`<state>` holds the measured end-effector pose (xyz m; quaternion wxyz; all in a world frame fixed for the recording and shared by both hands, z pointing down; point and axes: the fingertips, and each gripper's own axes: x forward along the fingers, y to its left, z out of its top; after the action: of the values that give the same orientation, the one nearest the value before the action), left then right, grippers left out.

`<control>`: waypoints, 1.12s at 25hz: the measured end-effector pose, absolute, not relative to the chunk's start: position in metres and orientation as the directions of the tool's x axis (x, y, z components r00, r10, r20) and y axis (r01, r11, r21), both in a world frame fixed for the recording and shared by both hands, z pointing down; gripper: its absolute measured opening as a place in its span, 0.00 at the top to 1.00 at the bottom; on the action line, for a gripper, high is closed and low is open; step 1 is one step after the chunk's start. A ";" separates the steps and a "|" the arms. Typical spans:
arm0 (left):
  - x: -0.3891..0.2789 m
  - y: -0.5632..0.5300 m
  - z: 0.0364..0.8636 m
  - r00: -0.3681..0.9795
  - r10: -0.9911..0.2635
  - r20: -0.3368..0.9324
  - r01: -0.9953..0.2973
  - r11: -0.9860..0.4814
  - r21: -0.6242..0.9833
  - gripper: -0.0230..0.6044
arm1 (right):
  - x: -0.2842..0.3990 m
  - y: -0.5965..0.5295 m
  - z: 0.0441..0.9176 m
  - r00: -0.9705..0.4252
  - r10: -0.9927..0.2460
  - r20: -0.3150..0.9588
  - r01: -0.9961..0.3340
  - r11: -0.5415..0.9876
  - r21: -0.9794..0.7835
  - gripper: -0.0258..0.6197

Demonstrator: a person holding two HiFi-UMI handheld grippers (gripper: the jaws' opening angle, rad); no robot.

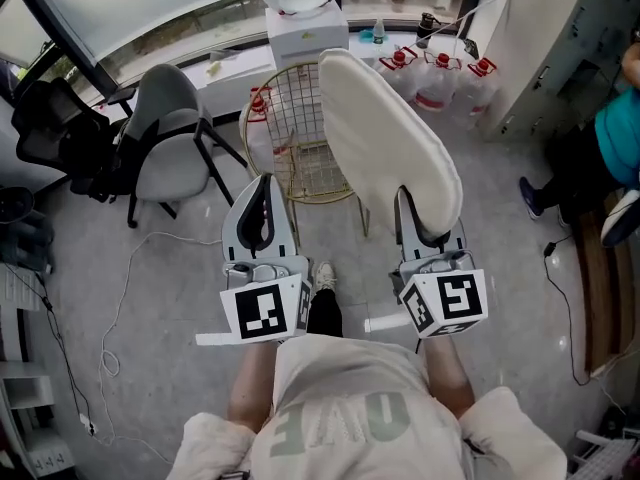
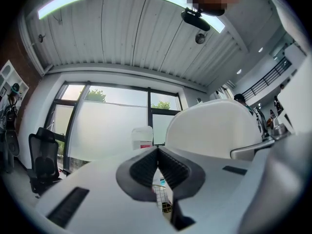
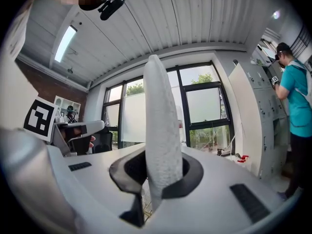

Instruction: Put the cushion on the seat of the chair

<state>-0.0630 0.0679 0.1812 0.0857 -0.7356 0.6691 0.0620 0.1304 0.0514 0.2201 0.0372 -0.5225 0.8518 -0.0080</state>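
Note:
A cream cushion (image 1: 390, 143) stands on edge in the head view, with my right gripper (image 1: 426, 220) shut on its near end. Its far end hangs beside and over the gold wire chair (image 1: 297, 133), which stands just ahead of me. In the right gripper view the cushion (image 3: 161, 130) rises straight up out of the right gripper (image 3: 161, 172), pinched between the dark pads. My left gripper (image 1: 263, 186) is held level to the cushion's left, shut on nothing. In the left gripper view the left gripper (image 2: 158, 152) has its pads pressed together, the cushion (image 2: 214, 126) to the right and chair wire (image 2: 161, 189) below.
A grey office chair (image 1: 165, 133) stands left of the wire chair. A water dispenser (image 1: 300, 8) is behind it, and several red-capped water bottles (image 1: 440, 73) are at the back right. A person in teal (image 1: 620, 118) stands at the right. A cable (image 1: 120, 298) lies on the floor.

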 end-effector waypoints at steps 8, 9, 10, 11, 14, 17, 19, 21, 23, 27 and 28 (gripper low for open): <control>-0.124 -0.060 0.152 0.097 -0.966 -0.241 -0.995 -0.085 -0.061 0.94 | 0.077 -0.078 0.192 -0.435 -0.897 -0.078 -0.898 0.439 -0.031 0.89; -0.132 -0.075 0.148 0.098 -0.964 -0.247 -0.994 -0.085 -0.066 0.94 | 0.070 -0.093 0.188 -0.433 -0.898 -0.081 -0.899 0.437 -0.030 0.89; -0.138 -0.089 0.145 0.100 -0.963 -0.251 -0.994 -0.085 -0.069 0.94 | 0.064 -0.107 0.186 -0.431 -0.898 -0.084 -0.900 0.435 -0.028 0.89; -0.144 -0.102 0.143 0.102 -0.961 -0.256 -0.994 -0.087 -0.072 0.94 | 0.058 -0.120 0.184 -0.429 -0.899 -0.087 -0.901 0.432 -0.024 0.89; -0.156 -0.134 0.138 0.111 -0.957 -0.269 -0.992 -0.091 -0.088 0.94 | 0.044 -0.149 0.179 -0.421 -0.903 -0.091 -0.906 0.423 -0.007 0.89; -0.161 -0.159 0.136 0.106 -0.959 -0.265 -0.992 -0.082 -0.099 0.94 | 0.034 -0.170 0.174 -0.422 -0.903 -0.084 -0.906 0.422 0.013 0.89; -0.162 -0.173 0.137 0.102 -0.962 -0.254 -0.993 -0.082 -0.089 0.94 | 0.029 -0.183 0.171 -0.427 -0.901 -0.079 -0.904 0.426 0.023 0.89; -0.161 -0.183 0.141 0.100 -0.966 -0.237 -0.994 -0.087 -0.065 0.94 | 0.027 -0.193 0.169 -0.431 -0.899 -0.074 -0.902 0.430 0.028 0.89; -0.159 -0.188 0.147 0.096 -0.970 -0.224 -0.995 -0.088 -0.043 0.94 | 0.026 -0.200 0.170 -0.437 -0.897 -0.070 -0.899 0.436 0.026 0.89; -0.153 -0.192 0.157 0.085 -0.974 -0.211 -0.996 -0.080 -0.032 0.94 | 0.025 -0.211 0.177 -0.455 -0.888 -0.062 -0.890 0.455 0.020 0.89; -0.152 -0.192 0.159 0.081 -0.975 -0.206 -0.997 -0.076 -0.031 0.94 | 0.024 -0.212 0.179 -0.461 -0.885 -0.058 -0.887 0.461 0.019 0.89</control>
<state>-0.1519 -0.1915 0.1592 0.0817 -0.7306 0.6747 0.0654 0.0244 -0.2119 0.1788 0.0200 -0.5187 0.8544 0.0234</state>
